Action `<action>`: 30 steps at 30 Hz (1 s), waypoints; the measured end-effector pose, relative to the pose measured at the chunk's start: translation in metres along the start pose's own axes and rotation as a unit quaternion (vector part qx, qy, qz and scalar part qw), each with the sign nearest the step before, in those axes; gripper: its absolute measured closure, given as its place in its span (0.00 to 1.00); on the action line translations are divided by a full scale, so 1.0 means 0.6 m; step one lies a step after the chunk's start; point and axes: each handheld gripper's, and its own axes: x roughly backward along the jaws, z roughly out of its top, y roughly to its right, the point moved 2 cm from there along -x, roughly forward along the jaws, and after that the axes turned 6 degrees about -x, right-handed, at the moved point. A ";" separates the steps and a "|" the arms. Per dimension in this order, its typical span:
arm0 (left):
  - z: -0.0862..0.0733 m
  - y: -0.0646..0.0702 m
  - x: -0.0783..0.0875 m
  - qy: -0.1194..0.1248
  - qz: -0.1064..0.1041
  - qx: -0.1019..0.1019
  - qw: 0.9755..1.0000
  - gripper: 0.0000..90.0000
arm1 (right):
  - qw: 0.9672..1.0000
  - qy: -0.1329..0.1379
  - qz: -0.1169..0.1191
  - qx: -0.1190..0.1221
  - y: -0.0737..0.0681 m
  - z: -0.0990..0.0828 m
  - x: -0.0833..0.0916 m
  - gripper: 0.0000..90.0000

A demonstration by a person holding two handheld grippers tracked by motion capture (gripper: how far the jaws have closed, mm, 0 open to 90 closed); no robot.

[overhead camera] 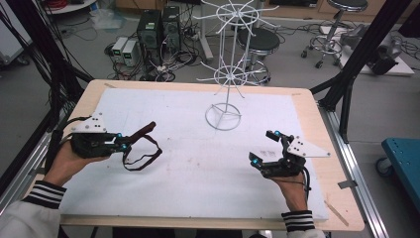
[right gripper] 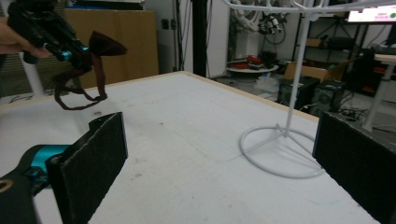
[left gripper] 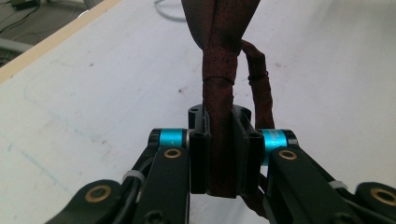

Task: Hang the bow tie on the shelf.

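Observation:
A dark maroon bow tie (overhead camera: pixel 144 131) with a thin strap loop (overhead camera: pixel 143 159) hangs above the left side of the white mat. My left gripper (overhead camera: pixel 127 144) is shut on it. In the left gripper view the jaws (left gripper: pixel 219 116) pinch the tie's folded fabric (left gripper: pixel 219 56), and the strap (left gripper: pixel 259 84) runs past on the right. My right gripper (overhead camera: pixel 264 147) hovers over the right side of the mat, open and holding nothing. The right gripper view has its wide-apart black pads (right gripper: pixel 93 163), the other gripper (right gripper: pixel 65 49) with the bow tie (right gripper: pixel 106 46) at upper left, and the white wire rack (right gripper: pixel 296 70).
The white wire rack (overhead camera: pixel 227 79) stands at the back middle of the mat, its ring base (overhead camera: pixel 223 118) flat on the mat (overhead camera: pixel 198 168). The wooden table edge (overhead camera: pixel 317 124) borders the mat. Computers (overhead camera: pixel 158 29), stools (overhead camera: pixel 262 42) and cables lie on the floor beyond.

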 end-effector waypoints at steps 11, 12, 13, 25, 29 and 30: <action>0.042 0.012 -0.031 0.026 -0.026 -0.012 0.999 0.87 | 0.998 -0.032 0.056 0.021 -0.013 0.036 -0.034 0.03; 0.045 0.014 -0.034 0.030 -0.027 -0.011 0.999 0.87 | 0.997 -0.033 0.062 0.025 -0.015 0.038 -0.036 0.03; 0.048 0.015 -0.036 0.032 -0.030 -0.013 0.999 0.87 | 0.996 -0.038 0.071 0.025 -0.017 0.040 -0.040 0.03; 0.086 0.032 -0.066 0.048 -0.052 -0.024 0.997 0.87 | 0.989 -0.063 0.123 0.047 -0.038 0.071 -0.079 0.03; 0.095 0.040 -0.077 0.053 -0.061 -0.028 0.996 0.87 | 0.987 -0.064 0.141 0.044 -0.047 0.082 -0.095 0.03; 0.097 0.042 -0.080 0.058 -0.064 -0.027 0.996 0.87 | 0.987 -0.064 0.142 0.045 -0.049 0.084 -0.099 0.03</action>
